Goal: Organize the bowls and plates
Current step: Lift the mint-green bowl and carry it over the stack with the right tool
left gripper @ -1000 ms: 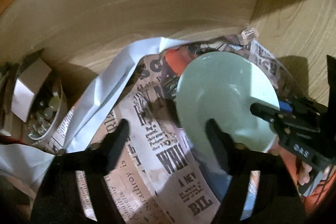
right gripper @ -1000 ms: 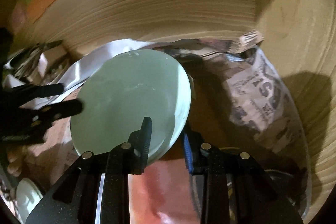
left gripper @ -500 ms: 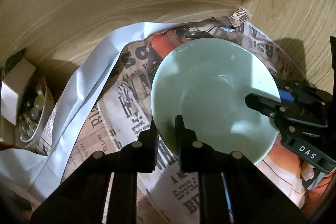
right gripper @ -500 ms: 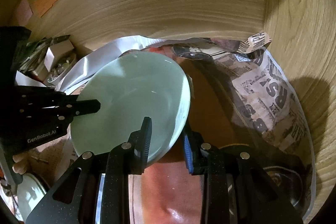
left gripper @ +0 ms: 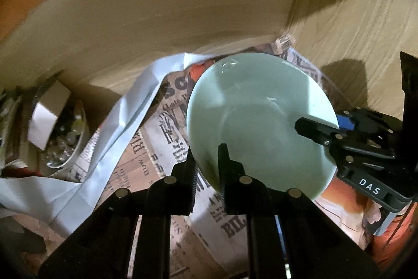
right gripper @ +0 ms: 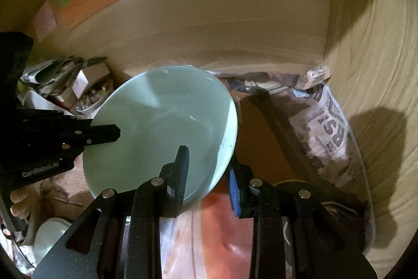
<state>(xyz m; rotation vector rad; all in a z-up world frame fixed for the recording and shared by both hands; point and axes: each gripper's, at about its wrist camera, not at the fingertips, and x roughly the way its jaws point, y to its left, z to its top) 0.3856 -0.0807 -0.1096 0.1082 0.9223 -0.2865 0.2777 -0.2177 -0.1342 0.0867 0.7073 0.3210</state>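
Note:
A pale green bowl (left gripper: 256, 117) hangs tilted above the newspaper-lined shelf, held from both sides. My left gripper (left gripper: 206, 161) is shut on its near-left rim. My right gripper (right gripper: 206, 166) is shut on the opposite rim, with one finger inside the bowl and one outside. The bowl also shows in the right wrist view (right gripper: 162, 132), where the left gripper (right gripper: 117, 134) reaches in from the left. The right gripper (left gripper: 300, 126) enters the left wrist view from the right.
Newspaper (left gripper: 167, 148) and white paper (left gripper: 117, 135) cover the shelf floor. A glass bowl of small items (left gripper: 65, 145) and a cardboard box (left gripper: 44, 117) stand at the left. Wooden walls close the back and right. Another pale dish (right gripper: 49, 237) sits low left.
My left gripper, open a second ago, closed on the bowl's rim. The bowl has risen and tilted a little; both grippers moved with it.

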